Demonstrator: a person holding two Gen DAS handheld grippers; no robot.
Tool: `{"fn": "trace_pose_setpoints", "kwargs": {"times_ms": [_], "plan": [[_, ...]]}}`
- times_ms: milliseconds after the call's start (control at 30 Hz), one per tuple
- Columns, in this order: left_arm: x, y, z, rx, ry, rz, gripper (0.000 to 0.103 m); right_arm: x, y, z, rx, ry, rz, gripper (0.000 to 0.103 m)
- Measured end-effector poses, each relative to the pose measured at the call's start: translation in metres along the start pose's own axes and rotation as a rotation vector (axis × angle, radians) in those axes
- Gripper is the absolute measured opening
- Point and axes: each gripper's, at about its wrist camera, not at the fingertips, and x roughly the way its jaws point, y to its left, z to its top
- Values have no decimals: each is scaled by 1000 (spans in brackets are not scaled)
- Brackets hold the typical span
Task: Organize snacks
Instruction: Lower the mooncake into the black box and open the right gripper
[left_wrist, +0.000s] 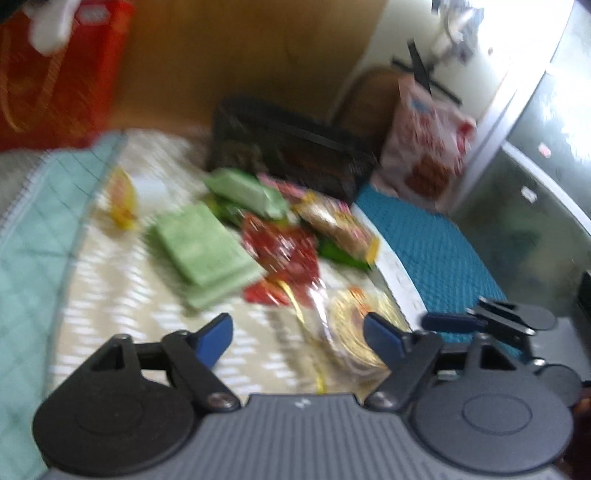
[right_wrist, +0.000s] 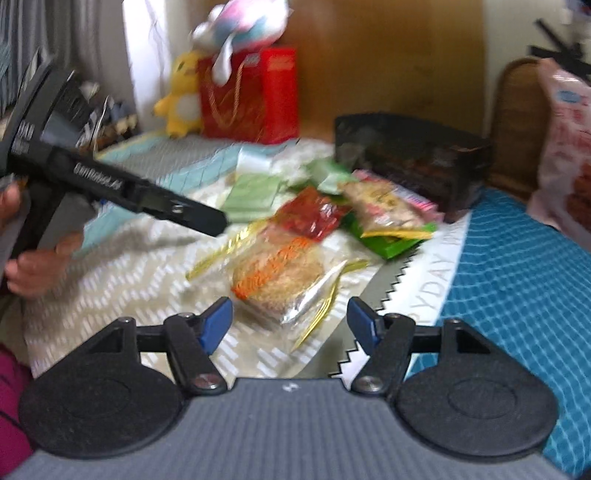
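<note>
Plainly early in the job: snacks still loose in a heap on the patterned cloth spread over the bed, none yet inside the dark basket at the far end of the pile. Nearest the right gripper, a clear-wrapped round cake with gold edging, lying flat just ahead of the blue fingers. Beyond that, a red packet, then a beige nut packet resting on a green wrapper, with pale green packets further left. Basket touching or nearly touching the far packets; too blurred to tell which.

Right gripper spread wide, holding nothing, hanging above the near edge of the cake. Left gripper likewise wide apart and empty, aimed at the same pile from the left, with the round cake near its right finger and two pale green packets further ahead. Both views smeared by motion, so fine detail lost.

Step in hand, by judgement: the approach to a first pick, most likely the round cake. Next move calls for lowering the right fingers to straddle the cake, closing gently on the crinkly wrap, then lifting clear toward the basket. Slippery film likely; a grip on the cake body safer than on the wrapper's loose edge.

Off the cloth, blue quilt to the right, red gift bag and yellow plush toy far left.
</note>
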Motion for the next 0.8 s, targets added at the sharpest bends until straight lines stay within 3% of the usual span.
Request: {"fn": "trace_pose_setpoints", "kwargs": {"times_ms": [33,67,100,133,200,233,400,567,700,800], "plan": [[8,-1,0,2,31,-12,68,5,2,-1,-12,12,2,63],[15,-1,-1,5,63,-20,65,9,3,-3,-19,19,-4,50],[17,-5,-4,18,49,-22,62,12,4,-4,-18,16,-8,47],[19,-7,-5,27,53,-27,53,12,4,-3,-14,8,-2,42],[18,-9,-3,4,73,-98,43,8,4,2,-3,-1,23,37],[16,-13,1,12,63,-89,41,5,5,6,-3,-18,30,37],[-7,-33,32,105,-54,-58,42,-9,-9,44,-7,-151,0,36],[0,-44,105,153,-186,-41,48,4,-60,98,24,-256,-60,36],[41,-45,157,180,-227,12,49,38,-108,131,82,-238,-116,36],[79,-40,182,172,-202,51,49,62,-126,137,86,-202,-171,38]]}}
